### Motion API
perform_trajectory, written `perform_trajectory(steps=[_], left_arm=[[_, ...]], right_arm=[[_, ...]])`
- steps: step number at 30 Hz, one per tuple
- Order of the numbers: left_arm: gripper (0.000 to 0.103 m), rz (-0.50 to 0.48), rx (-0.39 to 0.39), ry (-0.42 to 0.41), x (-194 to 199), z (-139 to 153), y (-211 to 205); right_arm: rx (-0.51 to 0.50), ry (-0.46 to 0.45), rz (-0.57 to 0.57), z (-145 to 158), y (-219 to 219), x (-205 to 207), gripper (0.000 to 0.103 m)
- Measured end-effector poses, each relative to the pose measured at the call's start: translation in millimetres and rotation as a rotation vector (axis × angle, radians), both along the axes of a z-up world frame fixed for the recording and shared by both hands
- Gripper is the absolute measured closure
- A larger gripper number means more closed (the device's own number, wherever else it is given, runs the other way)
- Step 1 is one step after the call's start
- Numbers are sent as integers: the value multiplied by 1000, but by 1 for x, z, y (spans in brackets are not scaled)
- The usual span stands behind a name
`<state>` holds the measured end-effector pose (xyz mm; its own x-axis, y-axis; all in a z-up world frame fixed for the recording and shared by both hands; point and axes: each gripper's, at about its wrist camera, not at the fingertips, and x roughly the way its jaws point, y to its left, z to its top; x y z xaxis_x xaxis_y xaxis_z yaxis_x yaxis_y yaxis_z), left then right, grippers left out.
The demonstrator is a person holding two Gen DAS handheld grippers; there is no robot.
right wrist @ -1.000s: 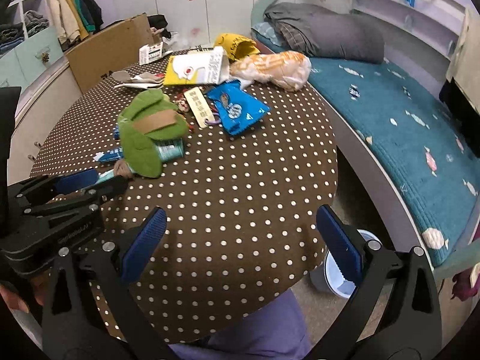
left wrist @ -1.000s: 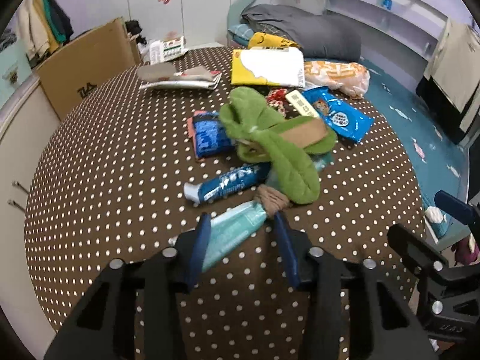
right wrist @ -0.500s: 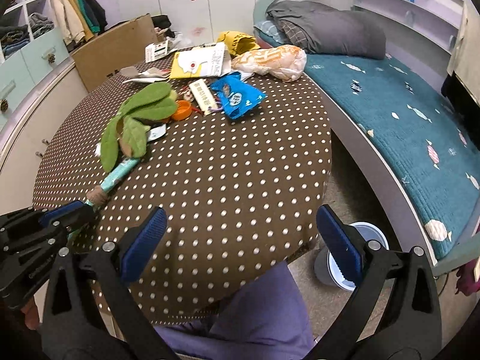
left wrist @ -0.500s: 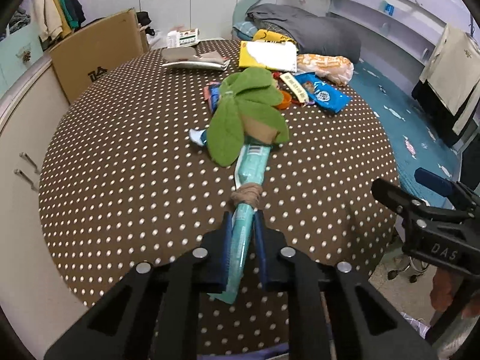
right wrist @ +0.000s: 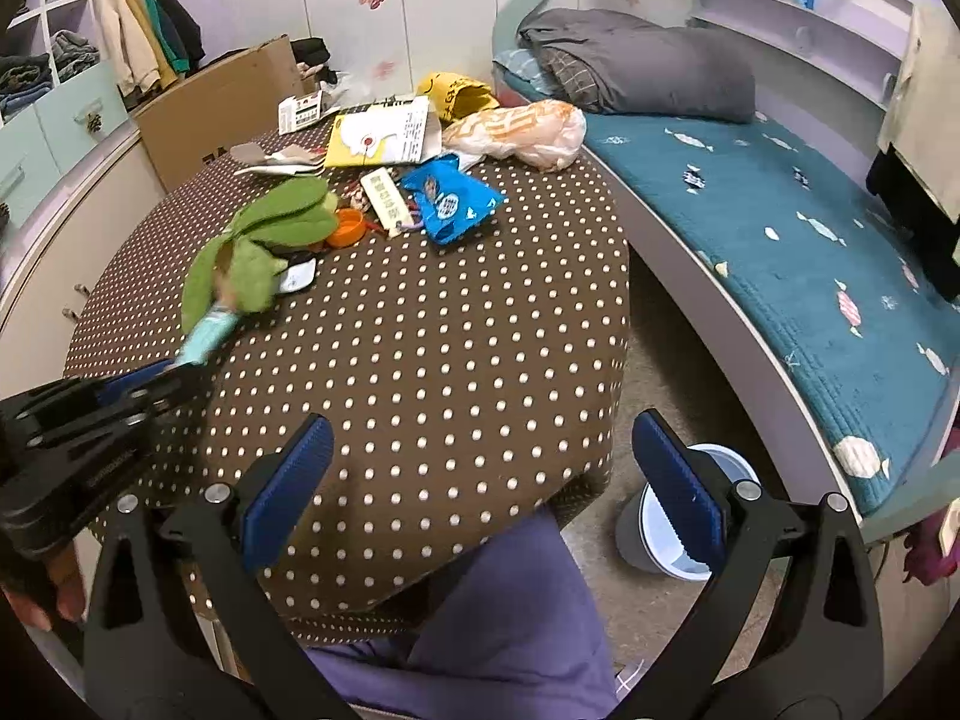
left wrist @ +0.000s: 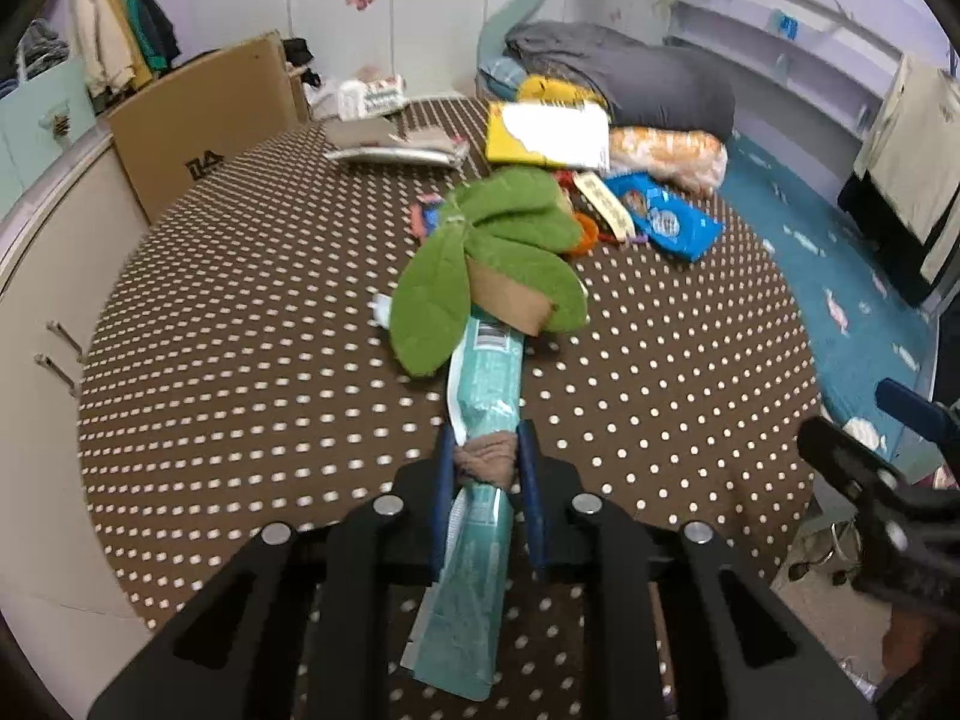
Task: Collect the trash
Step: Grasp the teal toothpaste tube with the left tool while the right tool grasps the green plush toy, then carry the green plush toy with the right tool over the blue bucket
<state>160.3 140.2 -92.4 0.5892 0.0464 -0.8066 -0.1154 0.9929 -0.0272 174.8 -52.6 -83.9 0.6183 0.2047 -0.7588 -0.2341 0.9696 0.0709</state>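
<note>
Two tongs were mine at that moment, and only the left tongs point(left wrist: 483, 468) had anything. Its jaws were pinched nearly closed on the teal wrapper point(left wrist: 483, 396), at the spot where a brown band point(left wrist: 486, 462) was bunched around it. That wrapper ran lengthwise straight ahead between the fingers, its far end tucked under the green leaf-shaped cloth point(left wrist: 480, 258) and its near end hanging back below the tongs, over the dotted table point(left wrist: 240, 360). The right tongs point(right wrist: 480, 480) hung spread wide and held nothing, out past the table's near edge. Just behind its right finger, on the floor by the bed, stood the bin point(right wrist: 678, 534). I judged the bin lay to the right of the wrapper, nearer my right hand, so the left would have to carry the long wrapper sideways across.
</note>
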Motion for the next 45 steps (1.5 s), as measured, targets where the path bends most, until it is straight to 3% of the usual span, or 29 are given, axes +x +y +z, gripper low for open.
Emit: perform_trajectory(steps=[14,20,25,28,30,33,45], left_arm=[[83,167,11,-154,-48,55,69],[83,250,-37,-146,-34,51,108],[83,297,-74,-123,-20,40,133],[83,310,-76,-104,-13,33,138],[83,307,-78,-95,-9,30,140],[83,294,-76,-87,-4,27,136],[83,164,-67,-117,9,41,89]], right_arm=[[57,-75,291,27,93,40,5],[71,-24,383,8,140,73,5],[46,24,357,-10,164,100,7],[31,66,310,-19,165,110,32],[46,54,308,-16,161,110,63],[72,44,290,-8,150,107,77],[146,-25,182,28,86,88,80]])
